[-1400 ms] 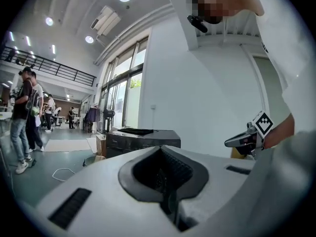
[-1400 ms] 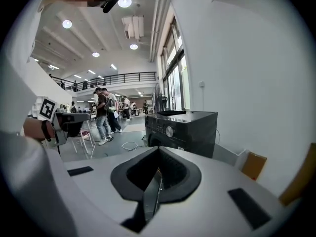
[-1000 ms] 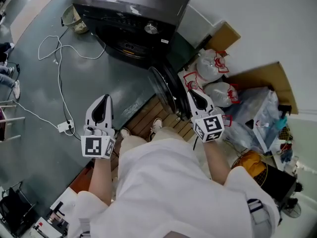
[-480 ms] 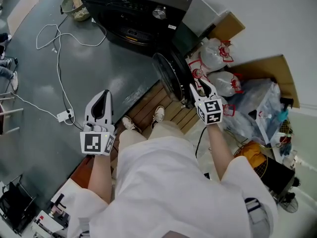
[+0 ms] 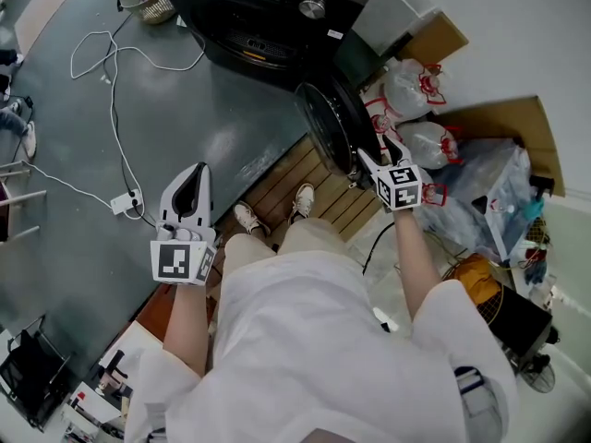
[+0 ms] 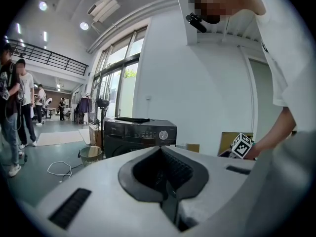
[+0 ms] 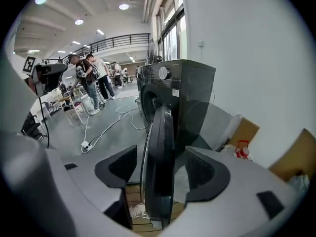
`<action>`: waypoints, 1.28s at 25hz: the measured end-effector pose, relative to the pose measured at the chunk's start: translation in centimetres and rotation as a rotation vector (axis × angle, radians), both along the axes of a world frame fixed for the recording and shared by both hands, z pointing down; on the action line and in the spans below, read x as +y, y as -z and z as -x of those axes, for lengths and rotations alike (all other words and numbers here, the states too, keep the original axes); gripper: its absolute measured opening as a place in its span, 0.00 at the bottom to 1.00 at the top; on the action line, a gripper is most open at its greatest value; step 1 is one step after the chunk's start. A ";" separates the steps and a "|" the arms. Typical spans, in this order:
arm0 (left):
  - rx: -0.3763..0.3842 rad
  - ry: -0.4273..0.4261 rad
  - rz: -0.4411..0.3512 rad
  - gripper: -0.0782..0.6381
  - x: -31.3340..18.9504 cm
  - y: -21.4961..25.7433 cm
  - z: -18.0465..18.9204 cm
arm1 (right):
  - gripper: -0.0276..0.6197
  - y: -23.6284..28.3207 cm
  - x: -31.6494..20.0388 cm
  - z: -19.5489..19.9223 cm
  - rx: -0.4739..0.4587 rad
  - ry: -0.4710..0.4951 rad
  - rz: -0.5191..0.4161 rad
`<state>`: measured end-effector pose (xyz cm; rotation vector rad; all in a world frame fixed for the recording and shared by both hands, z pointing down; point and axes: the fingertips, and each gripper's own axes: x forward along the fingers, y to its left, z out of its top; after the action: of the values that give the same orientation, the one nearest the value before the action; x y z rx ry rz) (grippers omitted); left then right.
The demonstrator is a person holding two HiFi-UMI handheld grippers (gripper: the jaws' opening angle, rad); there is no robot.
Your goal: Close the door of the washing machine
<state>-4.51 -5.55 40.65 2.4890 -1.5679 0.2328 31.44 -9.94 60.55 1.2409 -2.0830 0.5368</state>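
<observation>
Two grippers, one door, listed from the jaws outward.

1. Right gripper (image 7: 160, 172): jaws have just been opening and stand wide. The free edge of the door (image 7: 158, 147) rises between the pads (image 7: 117, 168). Neither pad presses on it; a slim gap shows on each side.
2. Left gripper (image 6: 163, 167): jaws brought together, nothing between them. It is held over the grey floor (image 5: 212, 127), well apart from the door.
3. Door: round, dark, swung out from the front of the washing machine (image 5: 268, 7) and seen edge-on. Its lower rim hangs above a slatted wooden platform (image 5: 319, 201), where the person's shoes (image 5: 247, 218) stand.
4. Room for moving: between the door and the machine front the floor lies open. The nearest items on that side are a white cable (image 5: 111, 72) and a power strip (image 5: 125, 201), both well to the left.
5. Far side of door: crowded. Two tied white bags with red handles (image 5: 408, 86) lie near the door's outer face. A clear plastic bag (image 5: 489, 201) and sheets of cardboard (image 5: 503, 127) lie beyond, by the white wall (image 5: 499, 26).
6. Containers: a woven basket (image 5: 152, 3) stands just beside the machine's left corner, its contents too small to tell. The bags are full and knotted, contents hidden.
</observation>
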 end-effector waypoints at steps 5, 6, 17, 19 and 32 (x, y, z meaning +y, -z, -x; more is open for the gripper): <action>-0.015 -0.015 0.008 0.12 0.1 -0.2 0.4 | 0.49 -2.2 -0.1 -0.5 0.032 0.006 0.045; -0.017 -0.016 0.009 0.12 0.1 -0.2 0.5 | 0.49 -2.6 -0.2 -0.7 0.038 0.002 0.058; -0.007 -0.001 0.022 0.12 0.8 -0.4 2.5 | 0.50 -4.9 0.8 1.2 0.018 -0.021 0.121; -0.006 -0.002 0.020 0.12 0.9 -0.5 2.8 | 0.50 -4.9 1.1 1.6 0.020 -0.026 0.123; 0.017 0.003 0.017 0.12 1.3 -0.8 4.8 | 0.50 -4.7 2.6 6.2 0.018 -0.011 0.141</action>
<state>-9.34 -4.29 41.40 2.4693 -1.5564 0.2229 25.22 -7.33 65.29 1.1725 -1.9883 0.6633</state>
